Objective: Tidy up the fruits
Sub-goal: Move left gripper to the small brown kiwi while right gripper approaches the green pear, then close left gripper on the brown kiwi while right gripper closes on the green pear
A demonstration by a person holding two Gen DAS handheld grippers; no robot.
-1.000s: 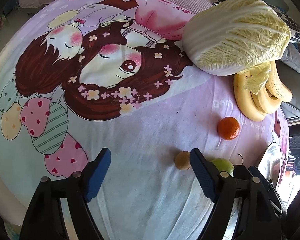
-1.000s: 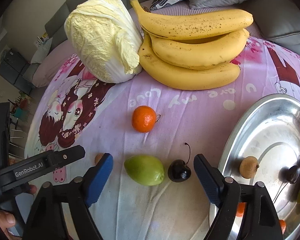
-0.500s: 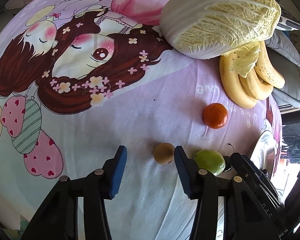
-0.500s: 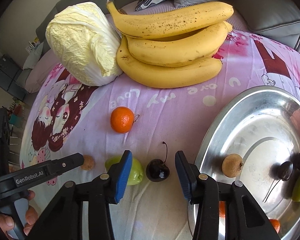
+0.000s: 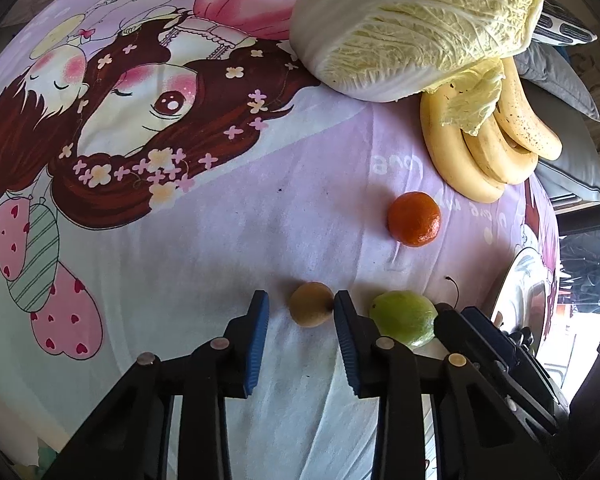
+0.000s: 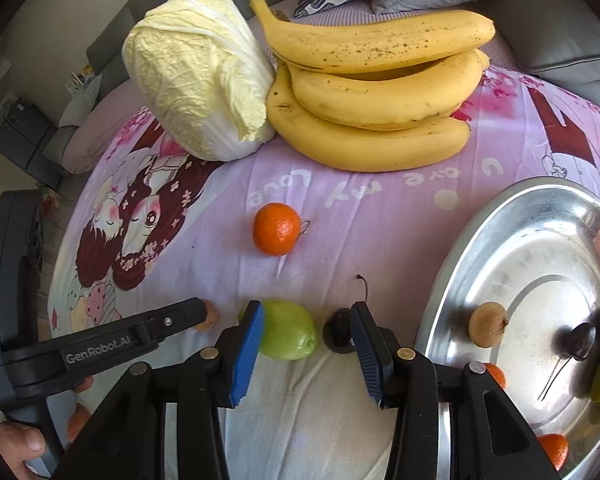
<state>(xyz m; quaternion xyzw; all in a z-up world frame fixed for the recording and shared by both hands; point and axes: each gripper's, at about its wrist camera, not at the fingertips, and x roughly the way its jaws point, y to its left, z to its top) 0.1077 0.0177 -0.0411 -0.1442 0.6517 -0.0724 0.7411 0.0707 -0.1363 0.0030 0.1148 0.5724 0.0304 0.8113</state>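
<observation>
A small tan round fruit (image 5: 311, 304) lies on the printed cloth between the fingers of my left gripper (image 5: 300, 308); the right finger touches it, the left finger stands apart. My right gripper (image 6: 307, 320) is open around a green fruit (image 6: 288, 335) and a dark cherry (image 6: 339, 332), near the cloth. An orange mandarin (image 6: 277, 229) lies farther back. The steel tray (image 6: 460, 280) at right holds a tan fruit (image 6: 488, 324), cherries, a green fruit and mandarins.
A napa cabbage (image 6: 198, 74) and a bunch of bananas (image 6: 380, 92) lie at the back of the cloth. Grey cushions (image 6: 560, 32) stand behind them. The left gripper's body (image 6: 100, 348) reaches in at the right wrist view's lower left.
Both grippers have moved forward and down to the fruits and their jaws have narrowed. The left one now straddles the tan fruit; the right one straddles the green fruit and cherry.
</observation>
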